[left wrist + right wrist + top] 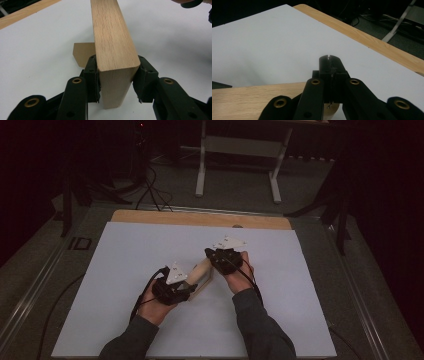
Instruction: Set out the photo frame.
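**A:** so where's this at? From where I'm standing the person has a wooden block (201,271) held up between the two tongs, roughly mid-table over the white sheet (125,270)

**B:** yeah, the left gripper (116,82) has its jaws clamped on the near end of the block, one jaw on each flat side, so it's holding it on edge. That end looks lifted or tilted off the sheet, though I can't tell if the far end touches down

**A:** and the right gripper (329,75)?

**B:** jaws pinched right together, nothing between them that I can see. It's sitting over the other end of the block, wood just beneath it, maybe resting or pressing on top. Can't say for sure it's touching

**A:** there's a second bit of wood too, right?

**B:** a smaller flat wooden piece (83,53) lying on the sheet just behind the block, next to the left jaw

**A:** so how far along would you say?

**B:** my guess is midway. Block is picked up and steadied, but not set down anywhere final, and both hands are on their tools. Placing it and letting go is what's left
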Demonstrator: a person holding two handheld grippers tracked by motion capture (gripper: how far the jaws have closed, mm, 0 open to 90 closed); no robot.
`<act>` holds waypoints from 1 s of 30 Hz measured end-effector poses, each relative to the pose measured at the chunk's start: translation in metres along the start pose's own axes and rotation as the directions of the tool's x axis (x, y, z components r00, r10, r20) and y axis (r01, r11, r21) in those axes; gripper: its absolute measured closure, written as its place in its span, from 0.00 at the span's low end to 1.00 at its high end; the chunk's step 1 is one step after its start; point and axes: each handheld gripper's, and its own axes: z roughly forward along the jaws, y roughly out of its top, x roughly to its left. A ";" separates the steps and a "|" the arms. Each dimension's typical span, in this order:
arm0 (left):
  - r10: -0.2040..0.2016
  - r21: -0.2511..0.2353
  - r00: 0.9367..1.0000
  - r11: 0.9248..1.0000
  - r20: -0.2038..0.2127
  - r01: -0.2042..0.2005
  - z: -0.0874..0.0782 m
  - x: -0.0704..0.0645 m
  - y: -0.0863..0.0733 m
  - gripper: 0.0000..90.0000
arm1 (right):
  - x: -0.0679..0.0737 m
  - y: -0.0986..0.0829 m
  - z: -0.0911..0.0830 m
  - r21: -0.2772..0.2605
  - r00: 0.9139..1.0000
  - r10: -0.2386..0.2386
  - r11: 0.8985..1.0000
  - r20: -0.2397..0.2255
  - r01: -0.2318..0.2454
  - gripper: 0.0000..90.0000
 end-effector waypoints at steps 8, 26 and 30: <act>0.001 0.002 1.000 1.000 -0.012 -0.001 -0.001 0.001 0.000 0.67 | -0.001 0.000 0.000 0.005 1.000 0.002 1.000 -0.007 -0.002 0.99; -0.033 0.002 0.998 0.999 -0.047 0.033 -0.003 0.007 -0.002 0.65 | -0.001 0.000 0.005 0.033 1.000 0.013 0.999 -0.005 -0.013 0.99; -0.051 -0.002 0.997 0.999 -0.062 0.051 -0.003 0.011 -0.003 0.65 | -0.003 -0.002 0.002 0.029 1.000 0.020 0.999 -0.008 -0.020 0.99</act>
